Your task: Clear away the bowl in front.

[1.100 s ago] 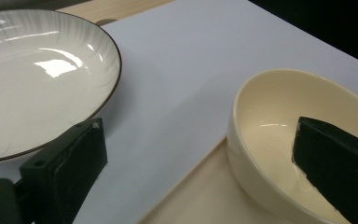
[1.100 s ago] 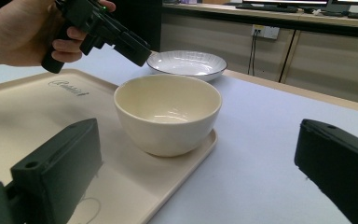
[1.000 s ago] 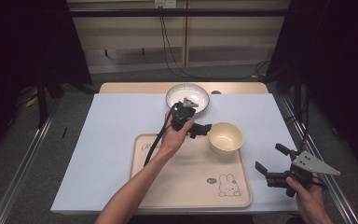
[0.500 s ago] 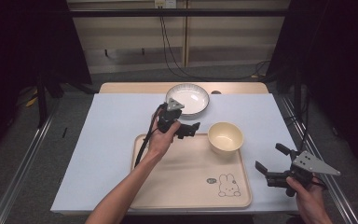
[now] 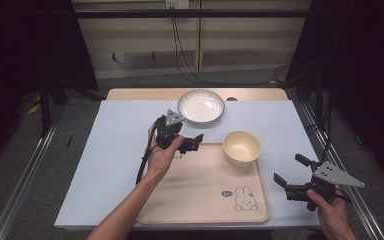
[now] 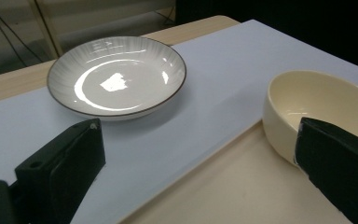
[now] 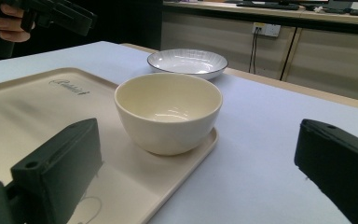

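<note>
A cream bowl stands upright in the far right corner of the beige tray. Behind the tray, a white ribbed plate rests on the mat. My left gripper hovers over the tray's far left corner, open and empty, left of the bowl and apart from it. My right gripper is open and empty, low over the mat, off the tray's right edge and pointing at the bowl.
A pale blue mat covers most of the wooden table. The tray has a rabbit drawing near its front right. Metal rails run along both sides of the table, and cables hang behind it.
My left gripper has drawn back to the left, away from the bowl's rim. The bowl, the plate and my right gripper have stayed in place.
</note>
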`<state>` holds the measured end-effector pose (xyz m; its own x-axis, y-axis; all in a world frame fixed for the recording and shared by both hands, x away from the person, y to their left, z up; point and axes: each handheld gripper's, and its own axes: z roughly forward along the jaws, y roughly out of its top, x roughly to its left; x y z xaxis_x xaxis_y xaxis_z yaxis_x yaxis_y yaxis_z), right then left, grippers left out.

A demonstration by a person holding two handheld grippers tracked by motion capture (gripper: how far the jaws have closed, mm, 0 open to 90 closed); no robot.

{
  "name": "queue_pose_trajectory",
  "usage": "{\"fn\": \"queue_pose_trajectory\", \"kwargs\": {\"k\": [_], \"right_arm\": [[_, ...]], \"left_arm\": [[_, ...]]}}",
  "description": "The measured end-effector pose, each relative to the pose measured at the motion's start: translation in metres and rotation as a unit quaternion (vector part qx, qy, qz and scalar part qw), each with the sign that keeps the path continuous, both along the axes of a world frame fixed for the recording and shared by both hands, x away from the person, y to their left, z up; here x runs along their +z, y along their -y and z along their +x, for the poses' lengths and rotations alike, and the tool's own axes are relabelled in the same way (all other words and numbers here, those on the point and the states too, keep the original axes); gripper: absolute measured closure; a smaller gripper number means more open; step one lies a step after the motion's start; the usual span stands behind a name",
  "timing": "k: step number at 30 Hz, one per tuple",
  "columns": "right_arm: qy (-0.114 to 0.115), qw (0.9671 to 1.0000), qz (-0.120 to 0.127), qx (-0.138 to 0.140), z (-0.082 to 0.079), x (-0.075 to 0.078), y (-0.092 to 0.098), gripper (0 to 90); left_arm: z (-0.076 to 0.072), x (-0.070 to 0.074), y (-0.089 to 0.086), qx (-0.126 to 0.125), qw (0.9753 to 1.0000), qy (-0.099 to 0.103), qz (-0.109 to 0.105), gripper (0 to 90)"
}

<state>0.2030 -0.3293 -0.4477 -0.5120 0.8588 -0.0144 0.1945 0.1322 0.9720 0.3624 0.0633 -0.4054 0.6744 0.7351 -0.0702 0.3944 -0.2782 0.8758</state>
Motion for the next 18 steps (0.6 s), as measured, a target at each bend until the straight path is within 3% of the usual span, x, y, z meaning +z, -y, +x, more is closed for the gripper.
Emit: {"fn": "queue_pose_trajectory", "kwargs": {"k": [7,8,11,18], "right_arm": [[0.000,1.0000,0.000,-0.001,0.000,0.000,0.000,0.3],[0.000,1.0000,0.000,-0.001,0.000,0.000,0.000,0.3],[0.002,1.0000,-0.001,-0.001,0.000,0.000,0.000,0.3],[0.000,1.0000,0.000,-0.002,0.000,0.000,0.000,0.3]], "left_arm": [[-0.013,0.006,-0.015,0.014,0.9996,0.024,-0.005,1.7],[-0.016,0.006,-0.020,0.021,0.9991,0.035,0.008,1.7],[-0.020,0.004,-0.030,0.032,0.9990,0.030,-0.007,1.6],[-0.036,0.002,-0.054,0.048,0.9982,0.035,0.002,1.5]]}}
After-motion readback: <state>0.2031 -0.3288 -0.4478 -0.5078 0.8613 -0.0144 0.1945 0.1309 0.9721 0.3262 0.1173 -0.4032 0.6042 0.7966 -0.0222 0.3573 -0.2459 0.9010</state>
